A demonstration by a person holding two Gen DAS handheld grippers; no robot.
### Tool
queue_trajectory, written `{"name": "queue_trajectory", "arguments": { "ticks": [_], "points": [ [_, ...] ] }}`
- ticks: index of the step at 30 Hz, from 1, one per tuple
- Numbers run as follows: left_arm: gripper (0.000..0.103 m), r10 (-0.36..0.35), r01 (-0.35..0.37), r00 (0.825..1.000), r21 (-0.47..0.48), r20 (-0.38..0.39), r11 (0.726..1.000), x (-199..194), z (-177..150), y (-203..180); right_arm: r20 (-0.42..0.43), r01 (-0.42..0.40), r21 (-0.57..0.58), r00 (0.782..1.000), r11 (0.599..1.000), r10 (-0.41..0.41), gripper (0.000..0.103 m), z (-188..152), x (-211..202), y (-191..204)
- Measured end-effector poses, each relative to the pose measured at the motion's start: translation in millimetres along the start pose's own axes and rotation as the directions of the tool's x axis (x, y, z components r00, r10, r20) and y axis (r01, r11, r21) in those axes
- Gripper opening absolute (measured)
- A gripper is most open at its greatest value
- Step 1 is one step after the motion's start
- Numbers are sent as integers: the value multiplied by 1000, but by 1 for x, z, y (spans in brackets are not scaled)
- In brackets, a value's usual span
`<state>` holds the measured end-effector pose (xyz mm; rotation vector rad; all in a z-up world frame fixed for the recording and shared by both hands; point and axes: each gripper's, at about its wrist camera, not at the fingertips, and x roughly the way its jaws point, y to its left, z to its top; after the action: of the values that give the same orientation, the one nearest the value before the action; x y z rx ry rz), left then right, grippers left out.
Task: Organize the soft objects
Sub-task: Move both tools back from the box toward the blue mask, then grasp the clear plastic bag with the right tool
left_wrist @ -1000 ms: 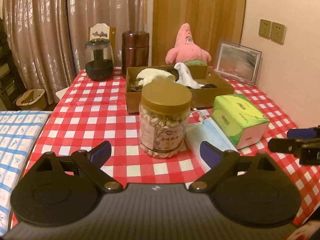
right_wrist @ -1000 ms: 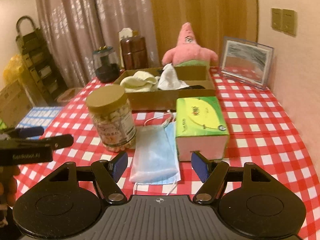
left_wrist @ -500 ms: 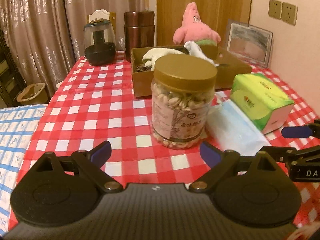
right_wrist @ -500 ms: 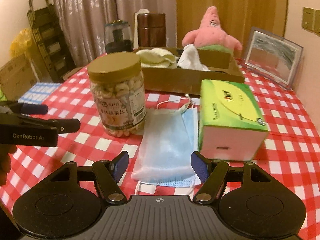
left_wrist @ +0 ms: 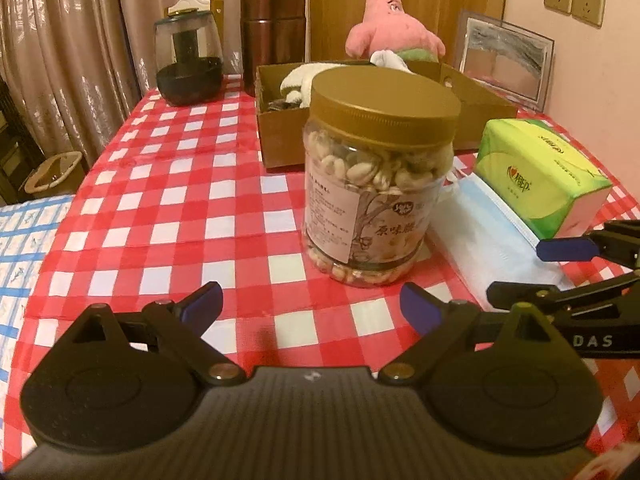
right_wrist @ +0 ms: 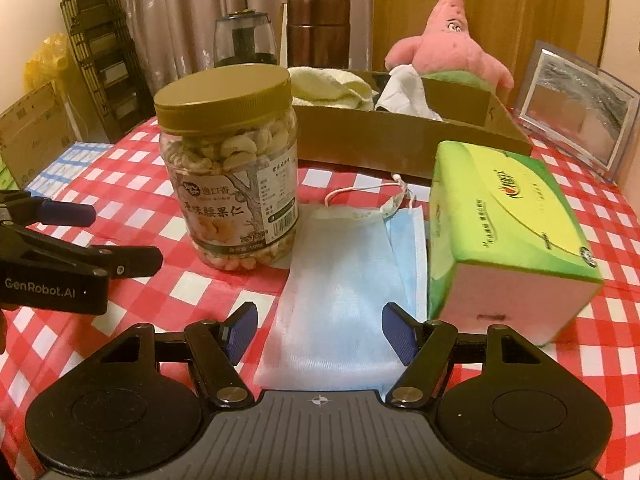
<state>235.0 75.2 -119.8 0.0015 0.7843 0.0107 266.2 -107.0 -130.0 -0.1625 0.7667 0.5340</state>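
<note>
A blue face mask (right_wrist: 340, 280) lies flat on the checked tablecloth between a nut jar (right_wrist: 230, 168) and a green tissue pack (right_wrist: 504, 232). My right gripper (right_wrist: 320, 332) is open and empty, its jaws straddling the mask's near edge just above it. My left gripper (left_wrist: 312, 304) is open and empty, just in front of the nut jar (left_wrist: 380, 184). A brown cardboard box (right_wrist: 400, 136) behind holds a cream cloth (right_wrist: 332, 86) and a white cloth (right_wrist: 404, 92). A pink star plush (right_wrist: 452, 44) sits behind the box. The mask also shows in the left wrist view (left_wrist: 488, 240).
A picture frame (right_wrist: 576, 120) leans on the wall at the back right. A dark glass jar (left_wrist: 188, 64) and a brown canister (left_wrist: 274, 28) stand at the back left. The table's left edge (left_wrist: 60, 216) drops to a blue checked surface.
Both grippers have moved forward and lower toward the table. The jar and the mask now fill more of each view. Both stay open.
</note>
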Motion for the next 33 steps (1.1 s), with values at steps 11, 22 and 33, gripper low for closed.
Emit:
{"name": "queue_trajectory", "arguments": {
  "ticks": [11,22,33],
  "points": [
    [94,-16,16,999,-12,-34,1000,10,0,-3,-28,31,-6,999,999,-31,58,0,15,-2],
    [94,-16,16,999,-13,-38,1000,11,0,-5,-34,24,-29,999,999,-25,13,1,18,1],
    [94,-39,39,998,-4,-41,999,9,-3,-9,36,22,-40,999,999,-20,0,5,-15,6]
  ]
}}
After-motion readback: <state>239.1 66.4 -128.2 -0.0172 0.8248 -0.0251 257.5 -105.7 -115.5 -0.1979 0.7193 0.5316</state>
